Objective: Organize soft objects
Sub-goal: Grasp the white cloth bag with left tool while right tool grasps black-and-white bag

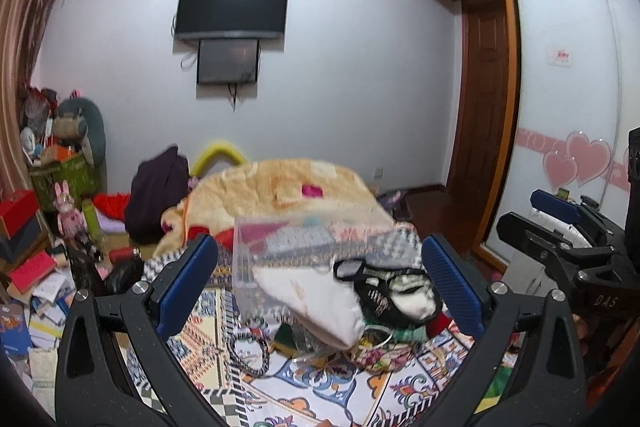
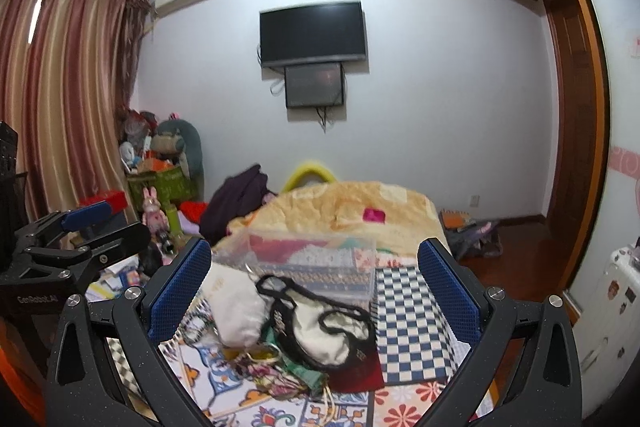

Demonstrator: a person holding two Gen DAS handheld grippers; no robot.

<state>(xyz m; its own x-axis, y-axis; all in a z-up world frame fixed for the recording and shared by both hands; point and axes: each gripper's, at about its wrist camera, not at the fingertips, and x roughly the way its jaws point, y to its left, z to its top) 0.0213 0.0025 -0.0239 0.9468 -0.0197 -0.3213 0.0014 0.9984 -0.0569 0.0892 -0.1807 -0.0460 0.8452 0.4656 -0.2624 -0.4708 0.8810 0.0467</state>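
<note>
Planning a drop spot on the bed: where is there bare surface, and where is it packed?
Free: the patterned sheet in front of the pile, between the gripper fingers; the checkered cloth right of the pile; the yellow blanket top beyond the clear box. Crowded: centre, where the white pouch, black-trimmed bag and floral fabric overlap.

White wall [image 2: 440,75], mounted television [image 2: 313,31], striped curtains [image 2: 68,99]

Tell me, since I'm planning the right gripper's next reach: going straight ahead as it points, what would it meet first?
Probably the black-trimmed white pouch on the pile of soft items, lying between the open right gripper's fingers. The clear plastic box sits just behind it. Depth is hard to judge through the fisheye.
</note>
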